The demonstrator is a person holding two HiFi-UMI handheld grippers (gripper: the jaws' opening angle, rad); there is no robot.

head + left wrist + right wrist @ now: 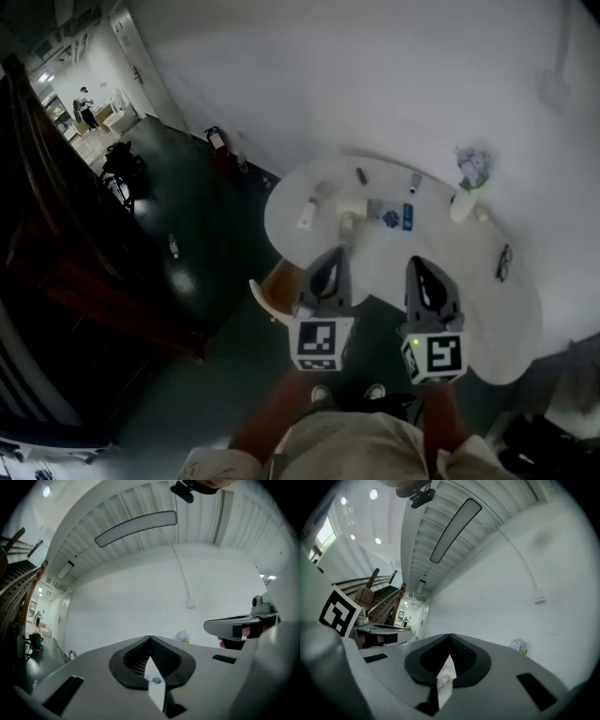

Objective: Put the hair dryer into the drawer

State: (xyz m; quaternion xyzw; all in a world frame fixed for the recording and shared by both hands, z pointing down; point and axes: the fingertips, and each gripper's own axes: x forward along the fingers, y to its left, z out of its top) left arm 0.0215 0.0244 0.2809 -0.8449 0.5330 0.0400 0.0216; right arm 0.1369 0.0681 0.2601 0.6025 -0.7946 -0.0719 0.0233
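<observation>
The left tongs (pixel 150 639) were closed tight, tips meeting with nothing between them. The right tongs (pixel 450 637) were closed the same way and held nothing. Both were held level, side by side and a little apart, over the near edge of the rounded white counter (pixel 473 300).

Just ahead of the left tongs, left of the counter's middle, lay the white hair dryer (pixel 351 208). Its barrel seemed to run across the view with the handle pointing back toward the near edge, though it showed too small to be sure. A white bottle-like thing (pixel 307 217) lay just to its left and a small blue item (pixel 408 217) to its right. A small dark thing (pixel 362 175) lay farther back.

A vase of flowers (pixel 466 195) stood by the wall at the right, and a pair of glasses (pixel 504 262) lay near the right edge. The near right stretch of the counter was bare. A tan seat (pixel 270 292) sat against the near-left edge, with the dark floor (pixel 187 244) beyond it.
</observation>
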